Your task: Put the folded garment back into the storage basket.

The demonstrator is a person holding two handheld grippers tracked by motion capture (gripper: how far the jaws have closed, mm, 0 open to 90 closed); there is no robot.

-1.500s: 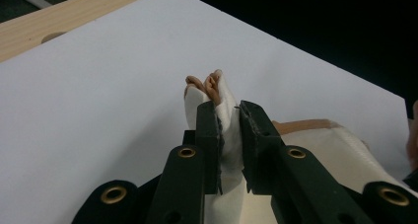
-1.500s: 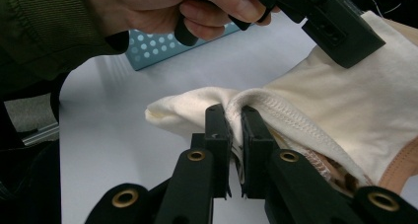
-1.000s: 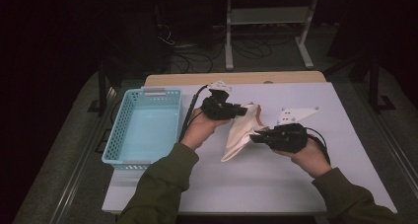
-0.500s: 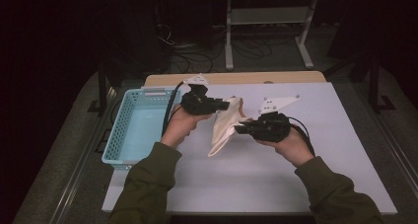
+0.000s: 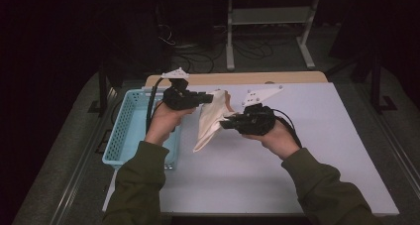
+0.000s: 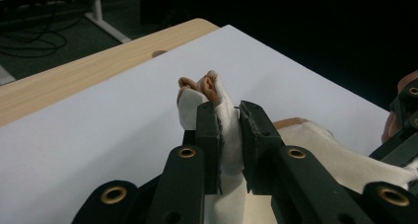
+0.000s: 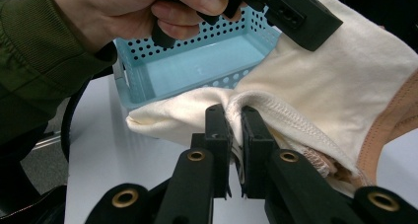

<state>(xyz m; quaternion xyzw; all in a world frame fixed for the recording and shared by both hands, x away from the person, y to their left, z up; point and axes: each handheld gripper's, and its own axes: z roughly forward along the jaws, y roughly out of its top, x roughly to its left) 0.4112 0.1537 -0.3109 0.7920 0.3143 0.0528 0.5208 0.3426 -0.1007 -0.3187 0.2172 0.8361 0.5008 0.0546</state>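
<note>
Both black grippers, left (image 5: pixel 210 98) and right (image 5: pixel 224 124), clamp the cream cotton garment (image 5: pixel 210 123) near the table's left edge. Risk: thin pinches; pulling apart could slip fabric short of the pale-blue perforated basket (image 5: pixel 130 131).

You hold a cream cloth (image 5: pixel 210 118) above the table (image 5: pixel 307 150), just right of the blue basket (image 5: pixel 124 131). Your left gripper (image 5: pixel 208 99) pinches its top edge; your right gripper (image 5: pixel 225 123) pinches its side, farther from the basket. Both clamp fabric. The cloth's lower corner hangs toward the table, beside the basket's near right corner.
</note>
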